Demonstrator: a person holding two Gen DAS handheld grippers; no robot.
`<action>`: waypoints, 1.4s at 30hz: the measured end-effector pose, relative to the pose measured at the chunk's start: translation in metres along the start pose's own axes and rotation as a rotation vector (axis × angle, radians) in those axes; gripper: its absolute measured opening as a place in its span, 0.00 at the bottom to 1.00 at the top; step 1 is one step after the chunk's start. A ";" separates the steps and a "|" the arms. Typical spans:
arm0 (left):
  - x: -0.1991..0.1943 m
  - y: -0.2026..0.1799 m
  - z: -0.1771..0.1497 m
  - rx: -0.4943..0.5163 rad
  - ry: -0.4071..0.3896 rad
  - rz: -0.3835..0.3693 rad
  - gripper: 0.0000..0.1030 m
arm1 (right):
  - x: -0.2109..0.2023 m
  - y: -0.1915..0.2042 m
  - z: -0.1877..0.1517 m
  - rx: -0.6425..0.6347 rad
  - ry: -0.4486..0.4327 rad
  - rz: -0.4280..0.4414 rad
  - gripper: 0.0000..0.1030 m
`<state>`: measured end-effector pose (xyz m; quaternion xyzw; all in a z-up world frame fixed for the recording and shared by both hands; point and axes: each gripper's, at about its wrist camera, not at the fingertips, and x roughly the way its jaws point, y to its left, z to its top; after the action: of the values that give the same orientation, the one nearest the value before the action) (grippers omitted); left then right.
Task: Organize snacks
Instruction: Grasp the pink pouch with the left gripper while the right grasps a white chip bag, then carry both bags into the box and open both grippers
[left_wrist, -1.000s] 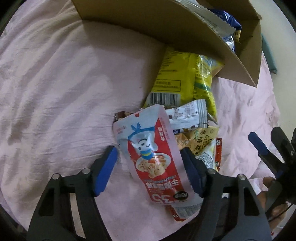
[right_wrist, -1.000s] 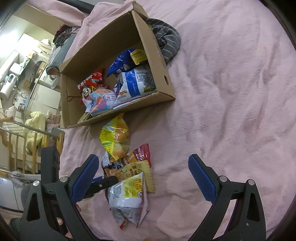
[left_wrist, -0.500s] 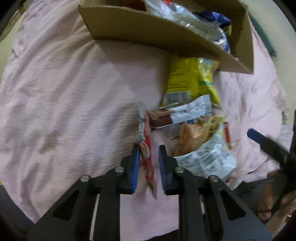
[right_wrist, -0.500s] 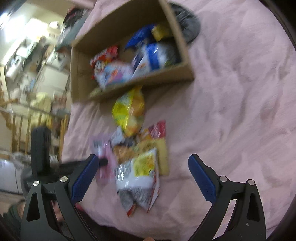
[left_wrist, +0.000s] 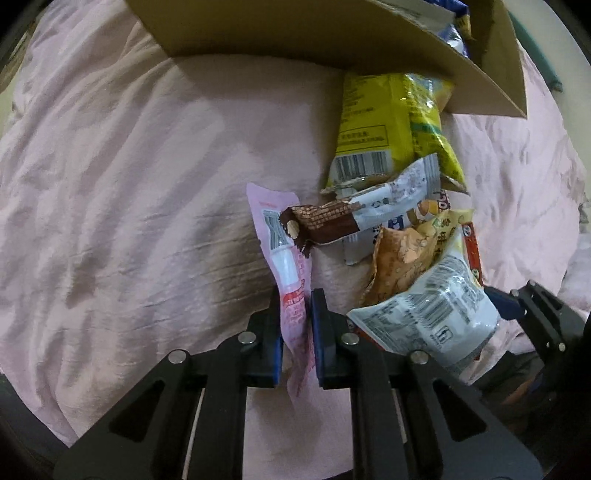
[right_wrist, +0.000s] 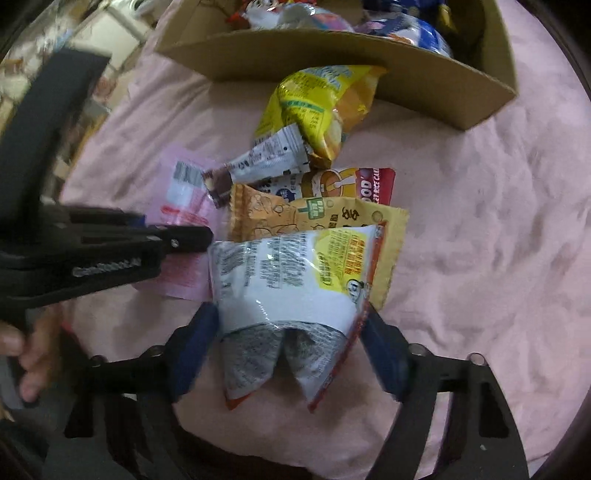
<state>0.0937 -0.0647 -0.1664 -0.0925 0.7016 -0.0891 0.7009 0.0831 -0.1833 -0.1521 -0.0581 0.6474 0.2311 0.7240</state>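
Left tool (left_wrist: 296, 325) pinching pink packet (left_wrist: 286, 254), right tool (right_wrist: 291, 354) spread around white bag (right_wrist: 291, 273), we read "RICE" on red packet (right_wrist: 373, 184) mid-frame, other print illegible.

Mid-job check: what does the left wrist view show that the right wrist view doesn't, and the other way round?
Only the left wrist view shows the left gripper edge-on, shut on the pink pouch.

Only the right wrist view shows the right gripper open, its fingers straddling the white packet, plus the snacks inside the cardboard box and the person's hand.

Both show the pink bedspread, the yellow bag, the brown-ended wrapper and the orange packet.
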 end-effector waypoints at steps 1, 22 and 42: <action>-0.003 -0.001 -0.001 0.008 -0.009 0.004 0.08 | -0.004 -0.002 -0.001 0.007 -0.010 0.009 0.64; -0.131 0.020 -0.016 0.029 -0.308 0.095 0.06 | -0.139 -0.045 -0.017 0.154 -0.414 0.162 0.56; -0.160 -0.009 0.094 0.114 -0.451 0.150 0.06 | -0.141 -0.081 0.080 0.226 -0.478 0.154 0.56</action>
<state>0.1878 -0.0319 -0.0096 -0.0177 0.5263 -0.0533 0.8485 0.1812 -0.2615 -0.0218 0.1288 0.4822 0.2187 0.8385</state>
